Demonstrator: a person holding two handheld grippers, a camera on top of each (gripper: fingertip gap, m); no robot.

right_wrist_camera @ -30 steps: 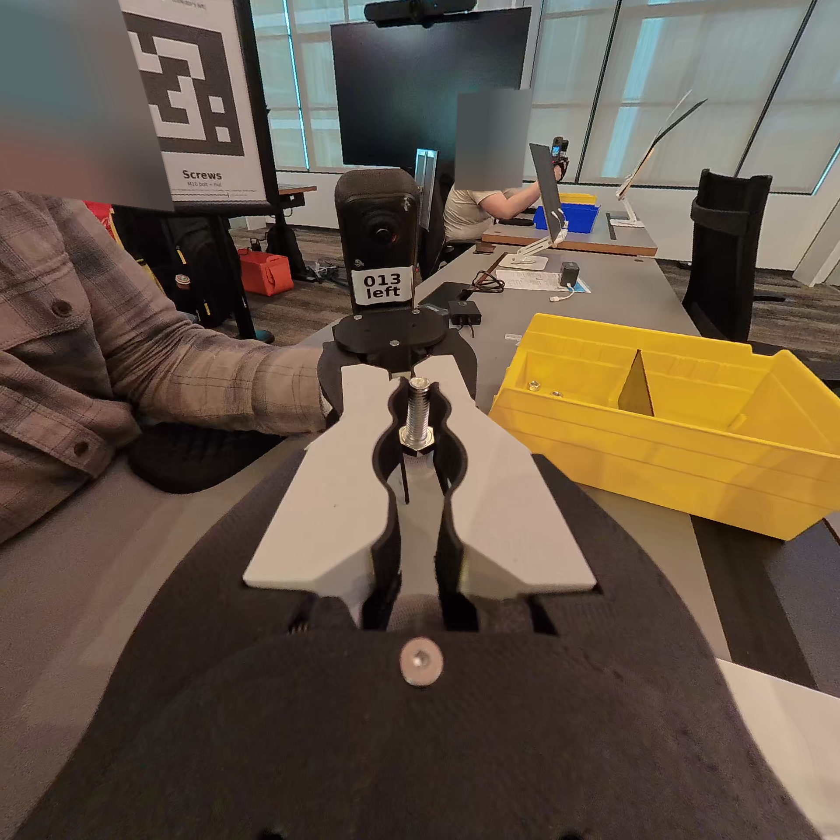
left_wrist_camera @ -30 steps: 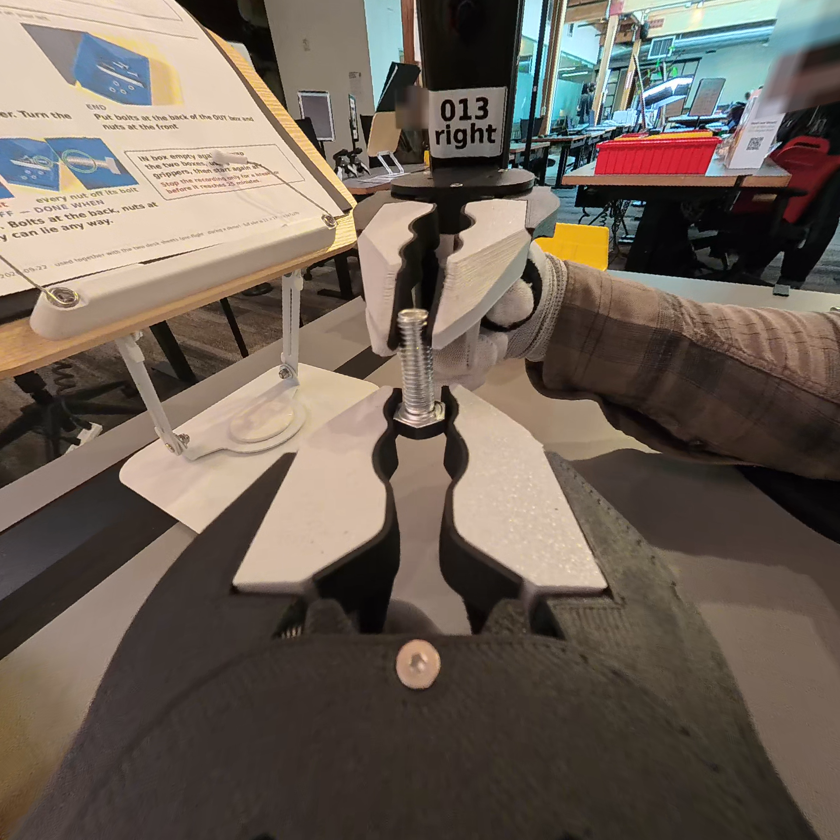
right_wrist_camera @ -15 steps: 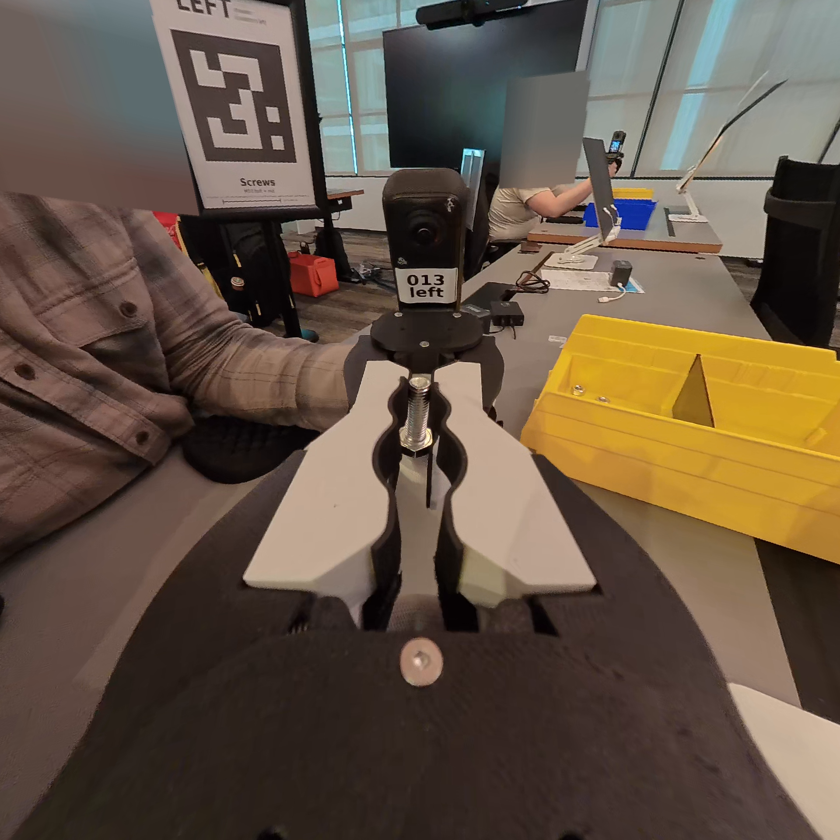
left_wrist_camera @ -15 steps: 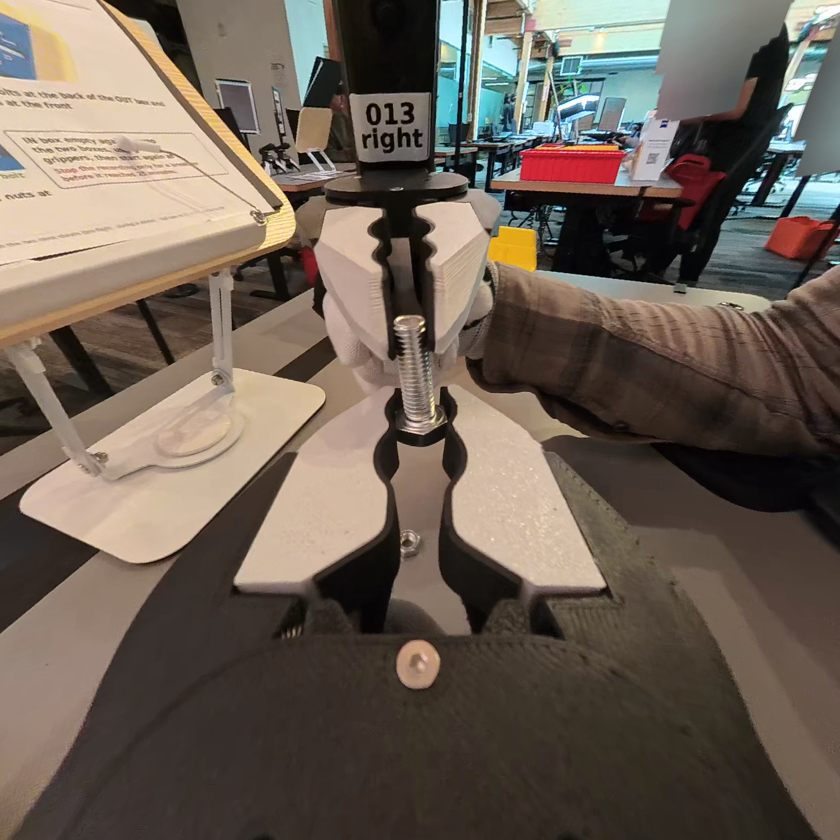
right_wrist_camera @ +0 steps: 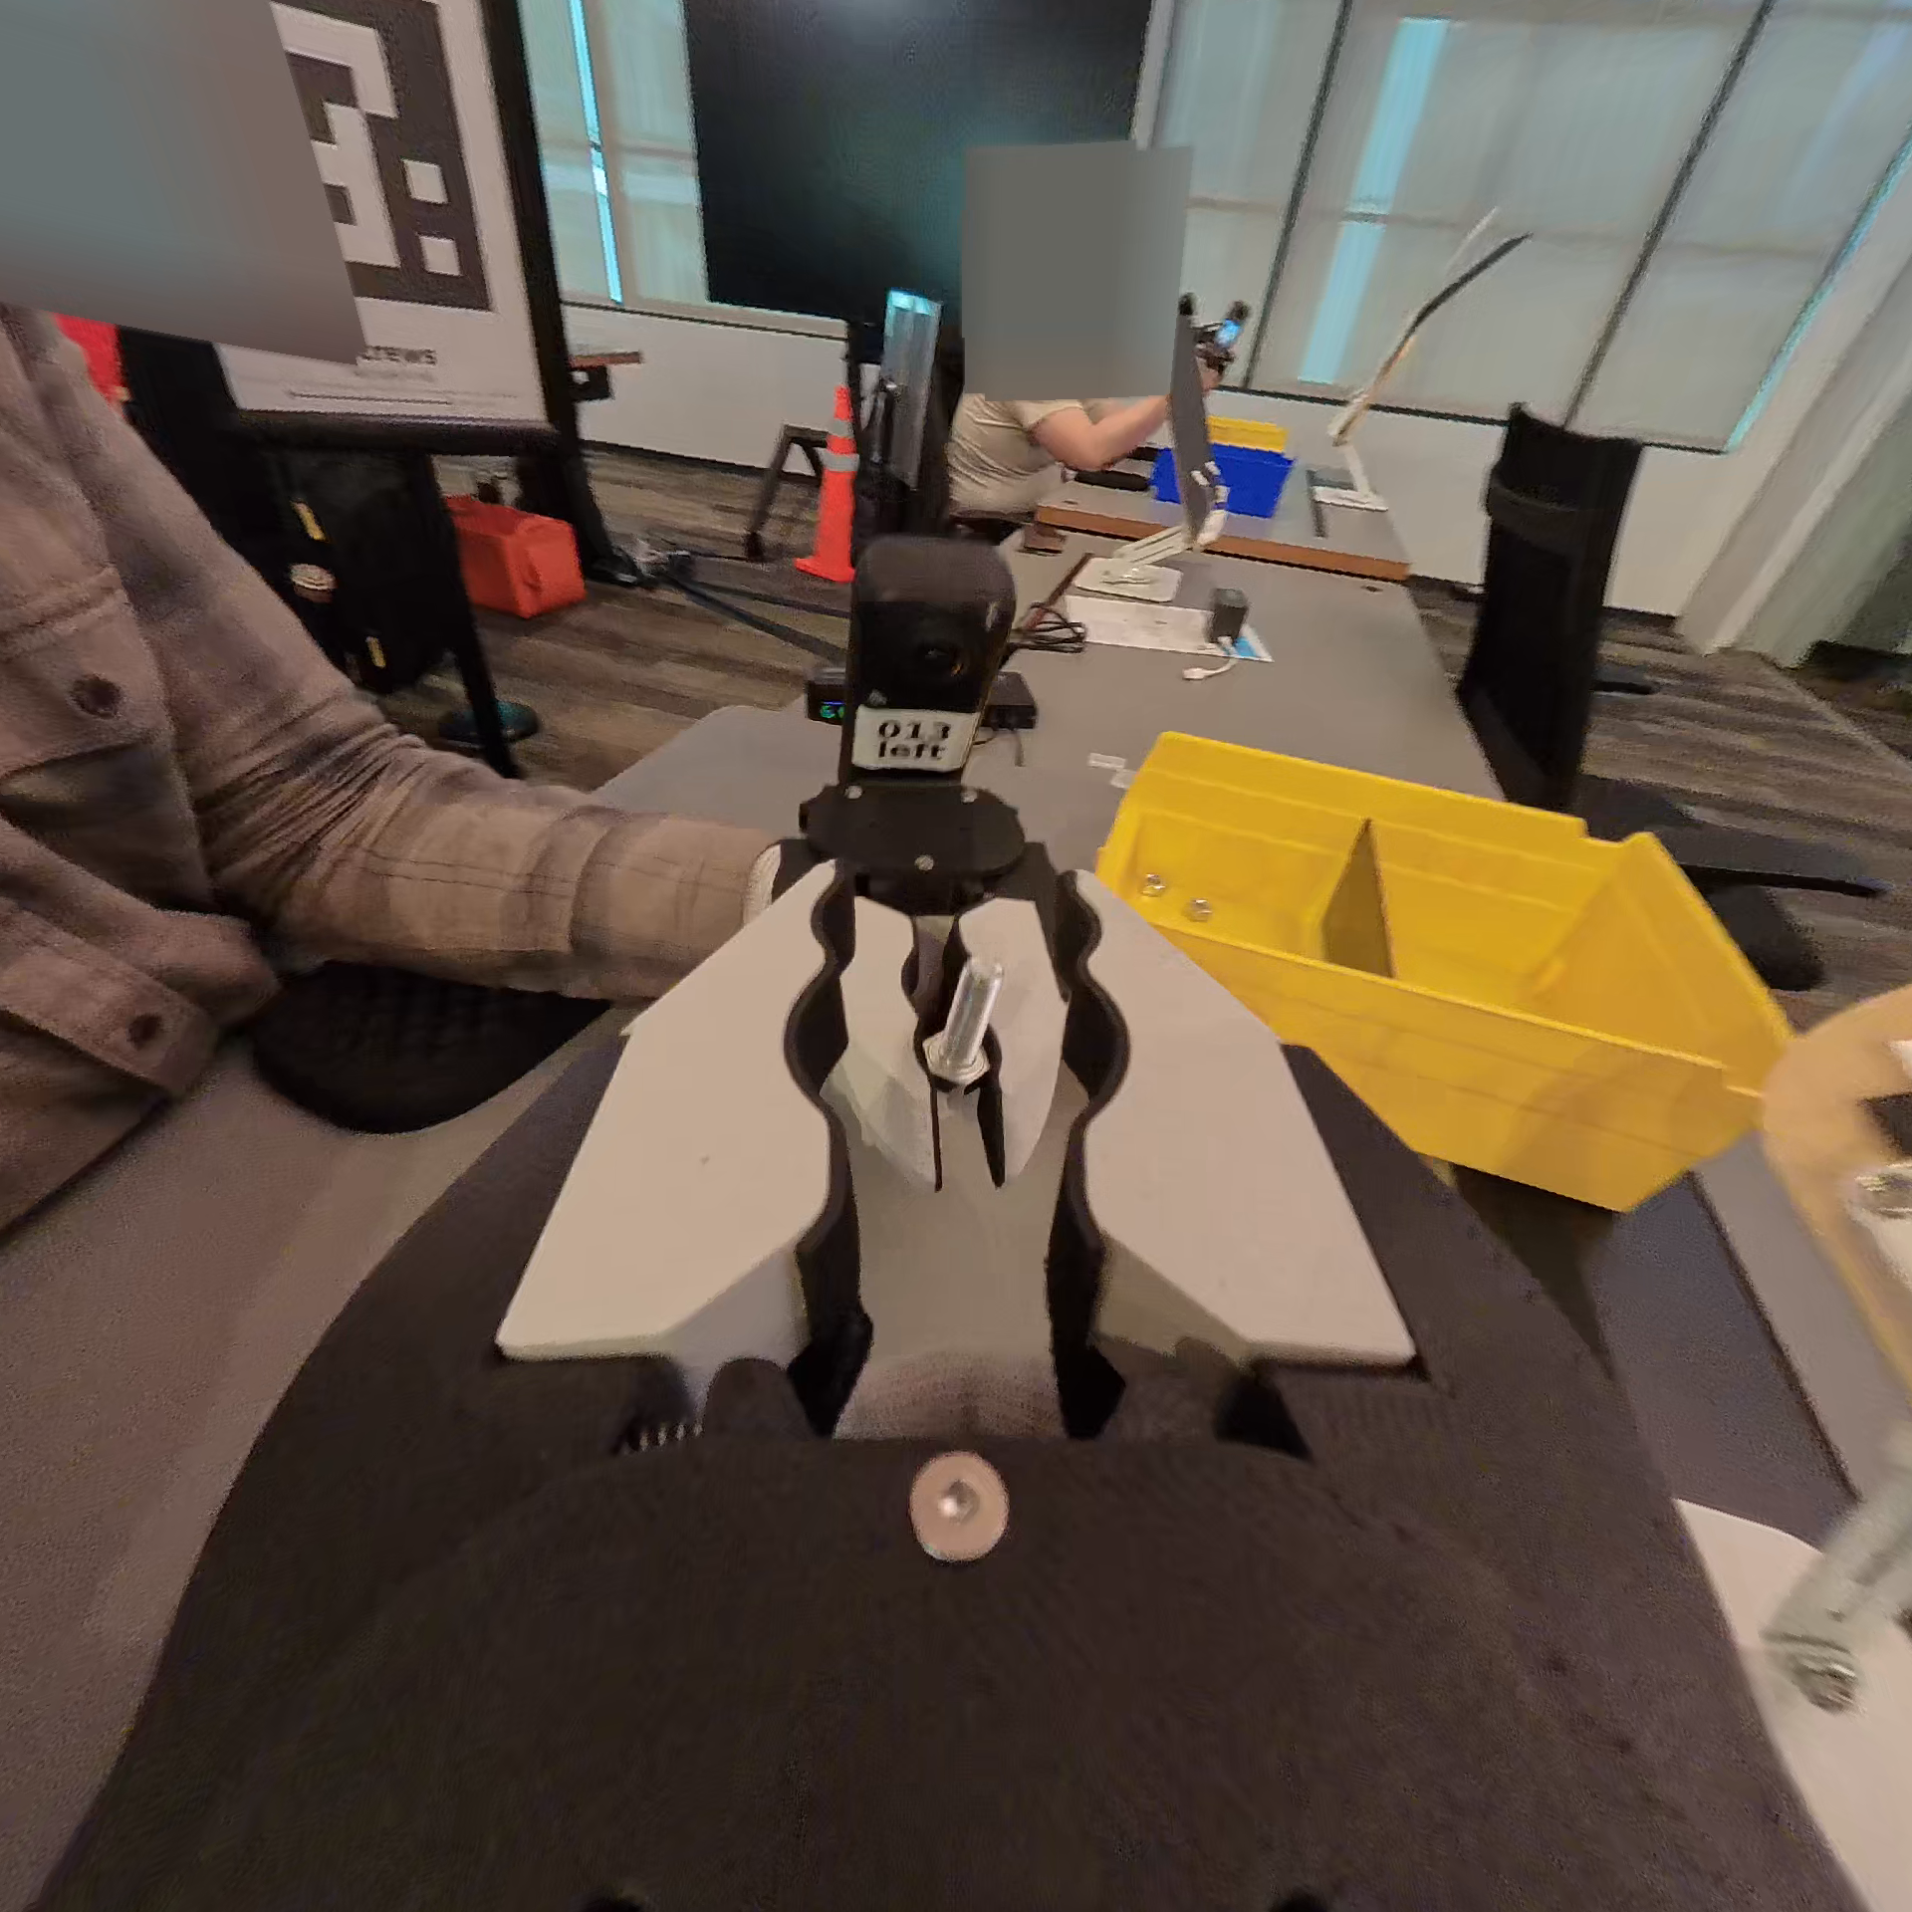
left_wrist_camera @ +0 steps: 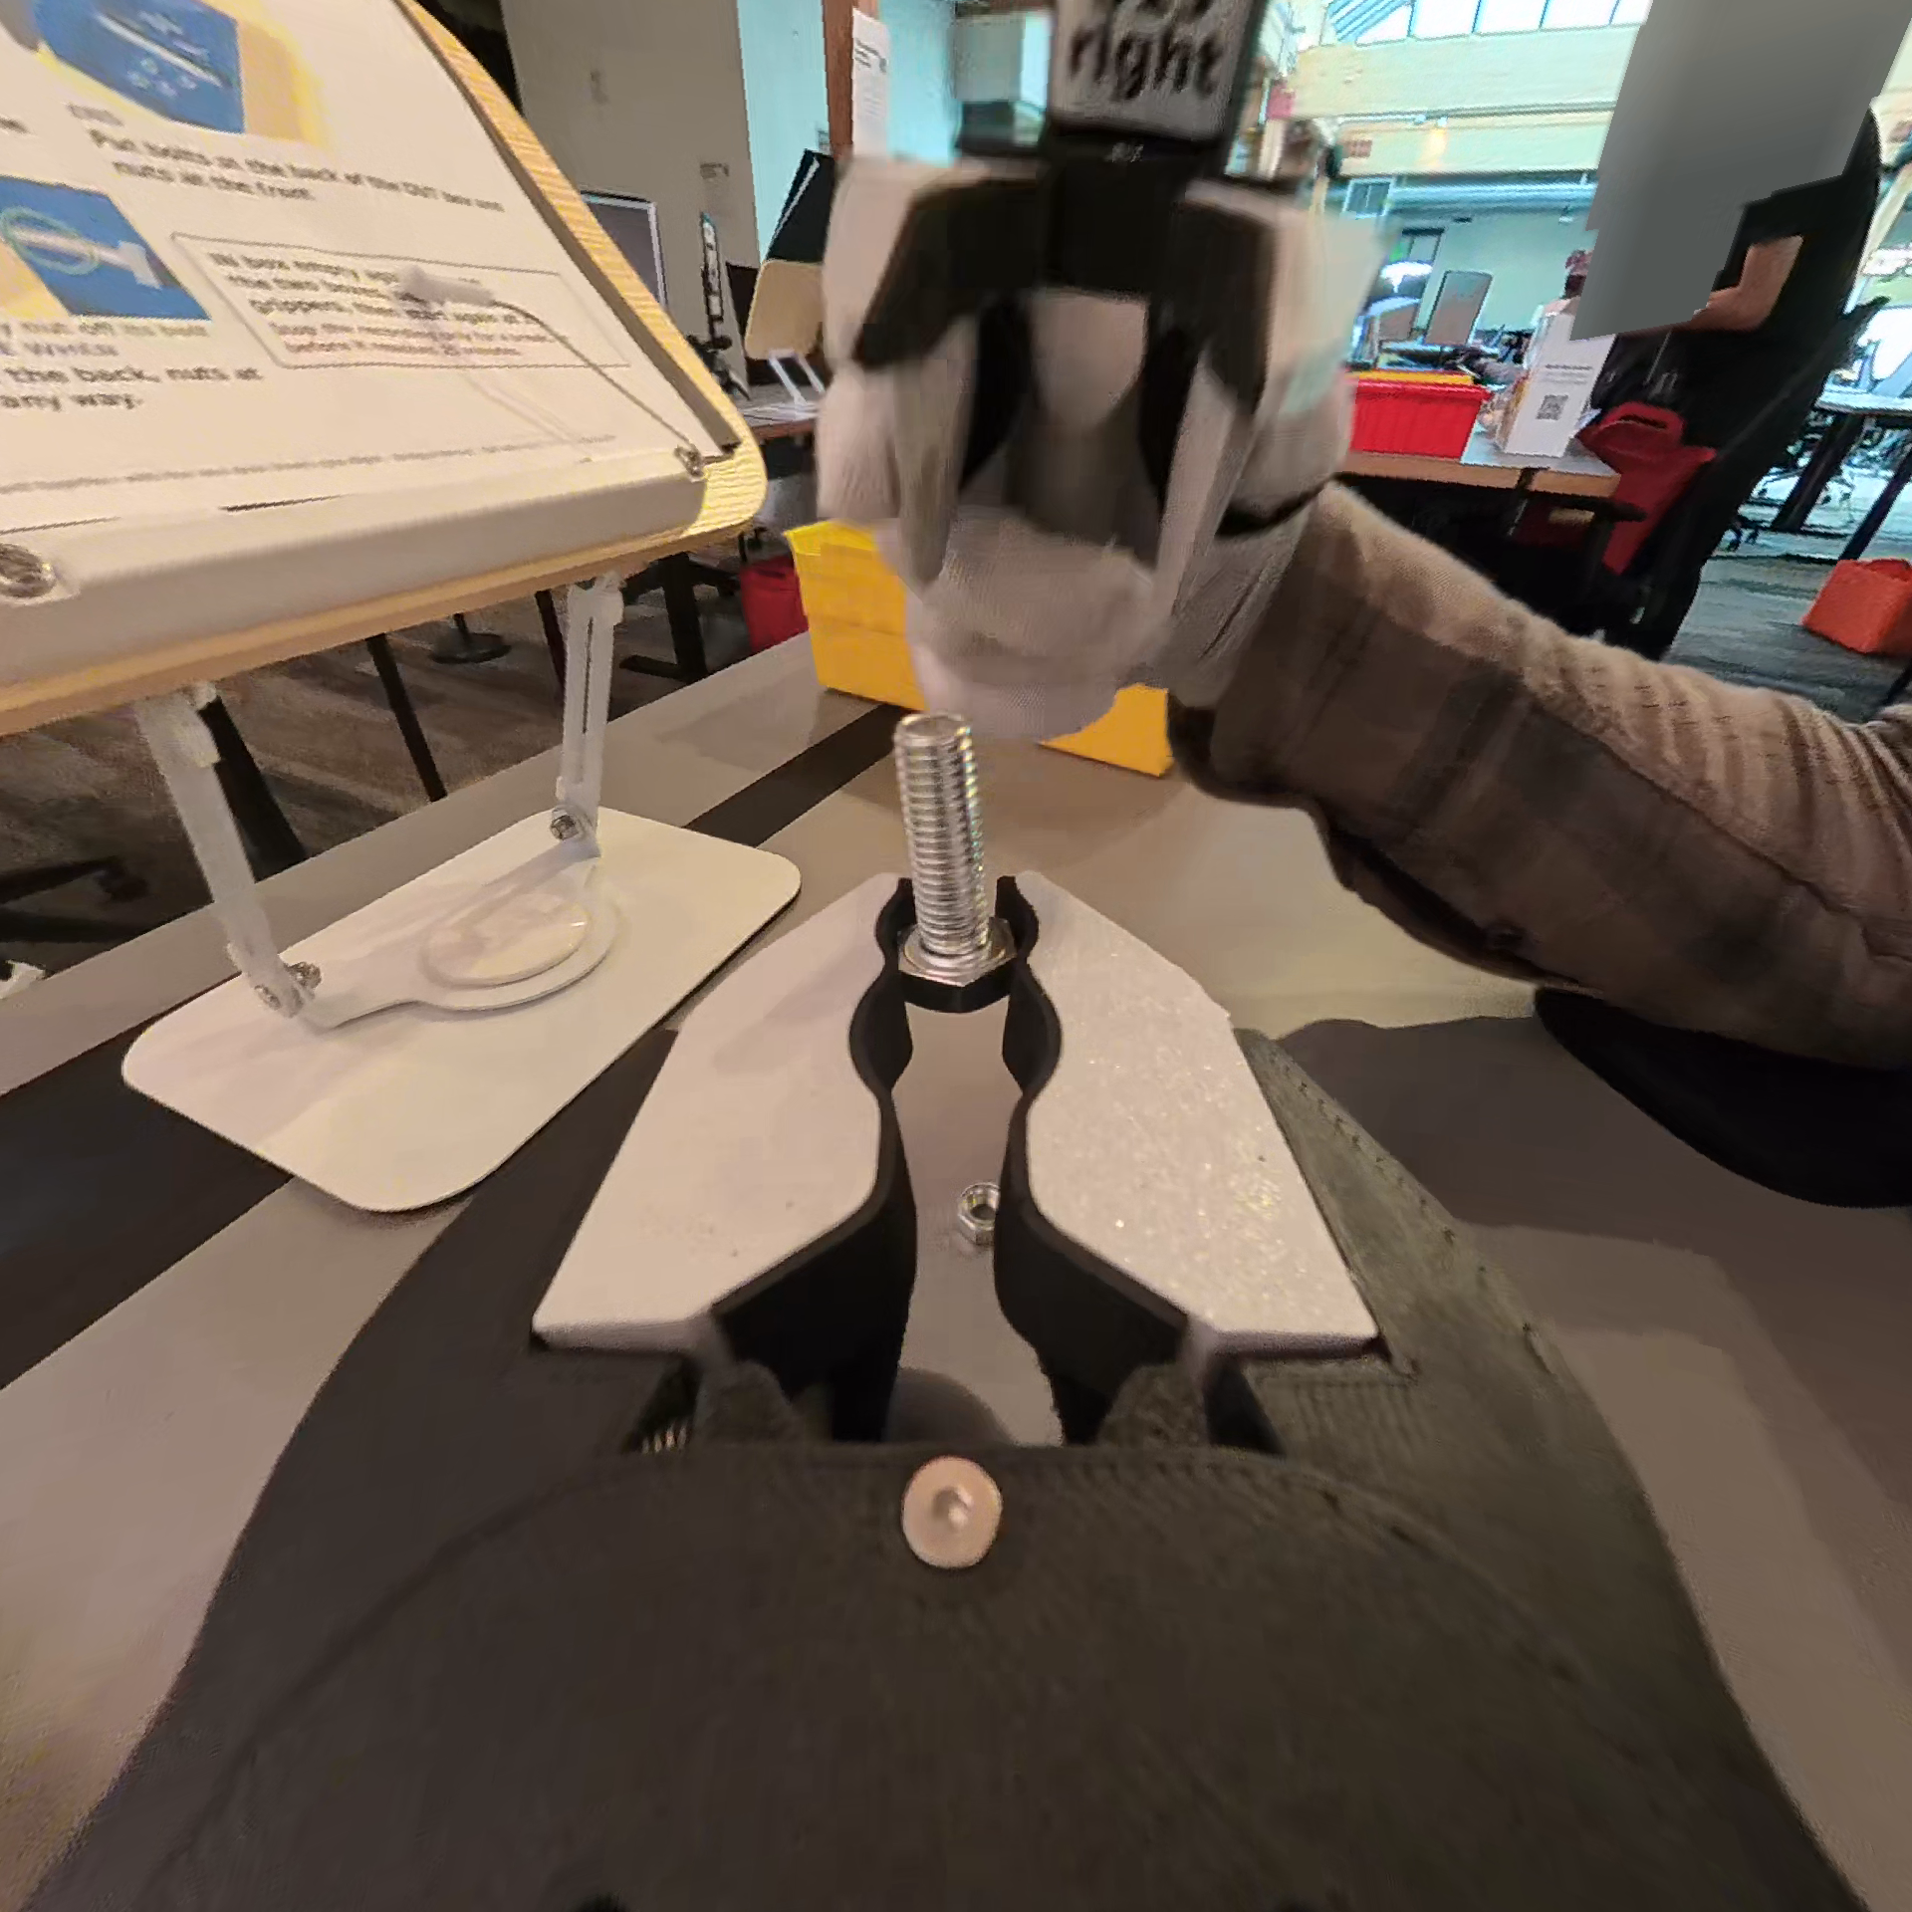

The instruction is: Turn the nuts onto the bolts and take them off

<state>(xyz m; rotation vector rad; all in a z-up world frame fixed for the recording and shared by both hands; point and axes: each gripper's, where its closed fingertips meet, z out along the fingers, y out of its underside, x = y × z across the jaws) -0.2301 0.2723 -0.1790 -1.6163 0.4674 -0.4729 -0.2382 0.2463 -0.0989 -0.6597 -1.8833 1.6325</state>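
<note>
My left gripper (left_wrist_camera: pixel 954 916) is shut on the hex head of a silver bolt (left_wrist_camera: pixel 939 828), which stands upright with its thread bare. The same bolt (right_wrist_camera: pixel 973 998) shows in the right wrist view, held in the left gripper (right_wrist_camera: pixel 957 1066). My right gripper (right_wrist_camera: pixel 952 900) is open, and nothing shows between its fingers. In the left wrist view the right gripper (left_wrist_camera: pixel 1066 414) is blurred and hangs above the bolt's tip, clear of it. A loose nut (left_wrist_camera: pixel 976 1228) lies on the table beneath my left fingers.
A yellow divided bin (right_wrist_camera: pixel 1449 1035) stands to the right of the left gripper, with two small nuts (right_wrist_camera: pixel 1174 898) in its near-left compartment. An instruction sheet on a tilted stand (left_wrist_camera: pixel 310 310) with a white base (left_wrist_camera: pixel 466 1035) stands at the left. A person's sleeved arms reach in. Spacing between my two grippers at the tips: around 8 cm.
My right gripper was shut around the bolt's threaded top; it has opened and drawn up and away. The left gripper still holds the bolt by its head.
</note>
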